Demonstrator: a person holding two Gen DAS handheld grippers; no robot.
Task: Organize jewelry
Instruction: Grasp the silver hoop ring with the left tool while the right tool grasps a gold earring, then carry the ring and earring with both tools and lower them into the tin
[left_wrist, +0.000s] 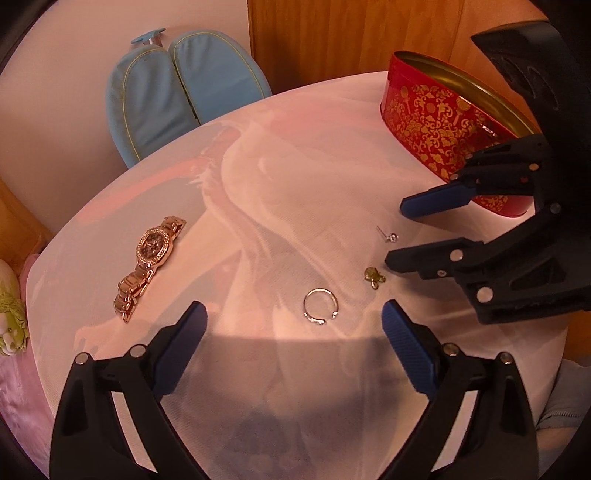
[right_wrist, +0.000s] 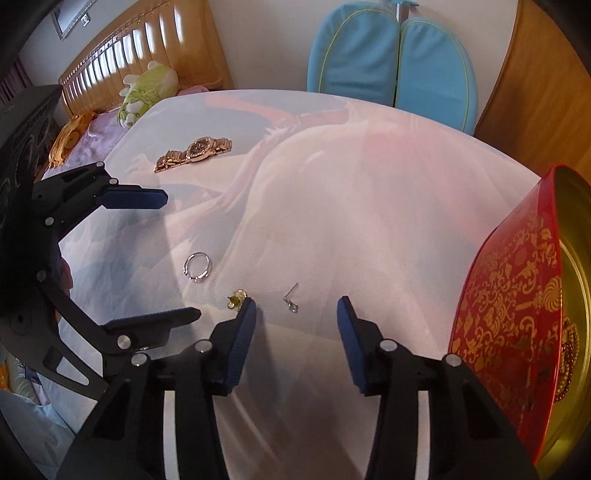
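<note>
The middle of the counter (left_wrist: 332, 155) lies bare cloth, open for a pass from the near edge toward 12 o'clock. At 2 o'clock in the left wrist view the red tin (left_wrist: 436, 122) walls off that side. The right tool (left_wrist: 393, 233) stands in front of it, jaws parted around the stud earring (left_wrist: 389, 234), with the gold charm (left_wrist: 375, 277) just beside. The ring (left_wrist: 320, 306) lies between the left tool (left_wrist: 293, 321) fingertips. At 9 o'clock the watch (left_wrist: 149, 264) lies well apart.

Left claw (left_wrist: 293, 317): angled steeply downward, fingers spread wide, nothing between them. Right claw (right_wrist: 295, 314): angled steeply downward, fingers partly apart, gripping nothing.
</note>
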